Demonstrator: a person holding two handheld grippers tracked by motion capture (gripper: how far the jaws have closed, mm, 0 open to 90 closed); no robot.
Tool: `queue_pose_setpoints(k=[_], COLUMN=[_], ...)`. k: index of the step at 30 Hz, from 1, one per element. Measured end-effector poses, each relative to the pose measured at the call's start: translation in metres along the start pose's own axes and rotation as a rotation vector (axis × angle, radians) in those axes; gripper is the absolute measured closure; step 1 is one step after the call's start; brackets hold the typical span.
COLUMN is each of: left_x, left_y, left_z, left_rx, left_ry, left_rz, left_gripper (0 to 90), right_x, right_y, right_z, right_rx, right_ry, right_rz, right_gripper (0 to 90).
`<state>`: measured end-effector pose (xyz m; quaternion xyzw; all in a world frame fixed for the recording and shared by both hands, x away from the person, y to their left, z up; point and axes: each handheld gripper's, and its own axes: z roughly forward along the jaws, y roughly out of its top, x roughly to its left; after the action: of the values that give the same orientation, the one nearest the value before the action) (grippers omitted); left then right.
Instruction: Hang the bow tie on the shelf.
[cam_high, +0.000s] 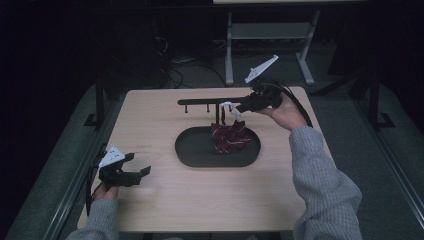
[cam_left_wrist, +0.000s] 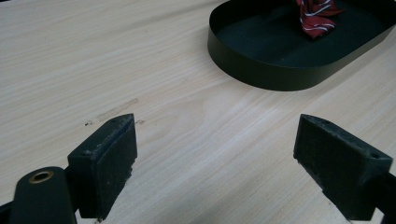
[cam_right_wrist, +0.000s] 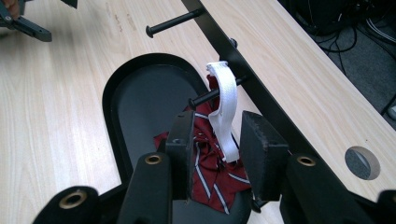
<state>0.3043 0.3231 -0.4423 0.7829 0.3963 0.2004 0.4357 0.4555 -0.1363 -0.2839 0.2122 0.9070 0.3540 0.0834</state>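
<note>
We see the right gripper at about one o'clock of the black oval tray, its jaws parted a little on either side of the white strap that loops over a peg of the black rack. The striped red bow tie hangs from that strap down into the tray. The left gripper rests at eight o'clock on the wooden table, jaws spread wide around nothing.
</note>
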Motion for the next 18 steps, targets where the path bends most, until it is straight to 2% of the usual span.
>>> queue_pose_setpoints(k=[9, 18], left_x=[-0.0008, -0.0006], left_y=[0.0000, 0.0000], left_z=[0.0008, 0.0005], left_rx=[0.005, 0.007], left_ry=[0.001, 0.002], left_rz=[0.000, 0.002], left_gripper=[13.0, 13.0], right_x=[0.0019, 0.0025], right_y=[-0.0036, -0.0090], right_z=[-0.0056, -0.0098], right_rx=[-0.005, -0.018], right_ry=[-0.011, 0.003], right_rz=[0.007, 0.026], right_gripper=[61.9, 58.3])
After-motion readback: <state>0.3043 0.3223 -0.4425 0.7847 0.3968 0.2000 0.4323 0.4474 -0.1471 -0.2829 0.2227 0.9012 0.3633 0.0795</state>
